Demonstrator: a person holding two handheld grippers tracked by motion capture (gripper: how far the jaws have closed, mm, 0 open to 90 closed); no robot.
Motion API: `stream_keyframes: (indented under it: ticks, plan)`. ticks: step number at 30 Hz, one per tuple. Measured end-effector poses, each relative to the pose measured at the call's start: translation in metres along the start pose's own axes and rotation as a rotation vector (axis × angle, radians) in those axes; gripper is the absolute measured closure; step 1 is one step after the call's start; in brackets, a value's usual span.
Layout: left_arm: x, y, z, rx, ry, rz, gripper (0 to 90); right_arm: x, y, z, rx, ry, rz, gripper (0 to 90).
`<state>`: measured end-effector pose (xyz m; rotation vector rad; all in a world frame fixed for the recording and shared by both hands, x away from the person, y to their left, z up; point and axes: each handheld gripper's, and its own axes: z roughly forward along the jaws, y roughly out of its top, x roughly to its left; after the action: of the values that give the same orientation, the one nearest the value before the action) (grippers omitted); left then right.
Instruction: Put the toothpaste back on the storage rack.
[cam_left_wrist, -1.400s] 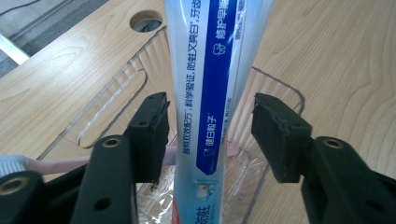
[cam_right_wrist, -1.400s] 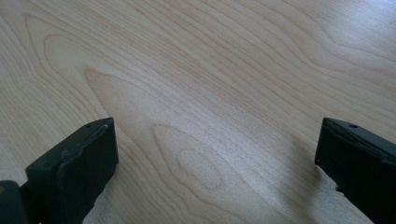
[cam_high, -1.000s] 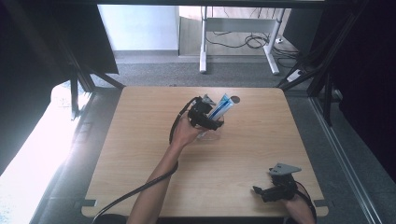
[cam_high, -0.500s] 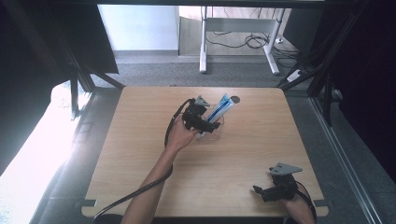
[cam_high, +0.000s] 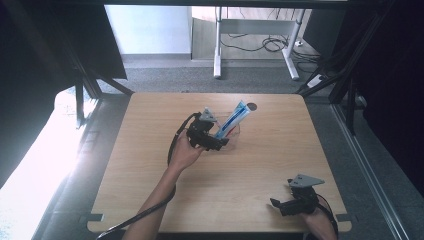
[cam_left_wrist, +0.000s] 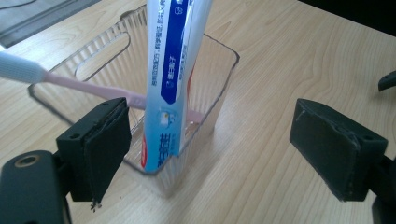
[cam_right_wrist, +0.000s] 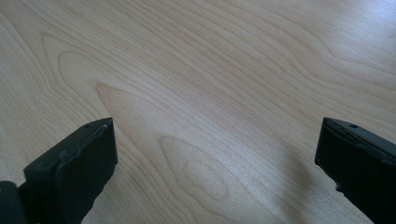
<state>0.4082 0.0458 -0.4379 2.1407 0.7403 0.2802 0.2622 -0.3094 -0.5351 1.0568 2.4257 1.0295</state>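
A clear ribbed plastic holder (cam_left_wrist: 212, 74) (cam_high: 231, 135) stands at the table's middle back. A white and blue toothpaste tube (cam_left_wrist: 173, 70) (cam_high: 234, 120) leans upright in it, and a pink toothbrush (cam_left_wrist: 70, 83) with a white head lies slanted across it. My left gripper (cam_left_wrist: 210, 154) (cam_high: 212, 141) is open just in front of the holder's near corner, its jaws wide apart and nothing between them. My right gripper (cam_right_wrist: 215, 168) (cam_high: 290, 204) is open over bare wood at the front right of the table.
The wooden table (cam_high: 150, 200) has a small dark hole (cam_high: 252, 106) near its back edge. Beyond it are a grey floor and white desk legs (cam_high: 218, 45) with cables. Black frame struts (cam_high: 345, 70) flank both sides.
My left gripper has pulled back a little toward the person, away from the holder. The tube stays standing in the holder. The right gripper has not moved.
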Motion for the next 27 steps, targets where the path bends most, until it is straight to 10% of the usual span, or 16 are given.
stream_keyframes:
  ticks: [27]
  plan:
    - [-0.017,-0.048,-0.038,0.007,0.022,-0.006,13.0,0.003,0.001,0.001,0.01,-0.018,-0.023,0.0]
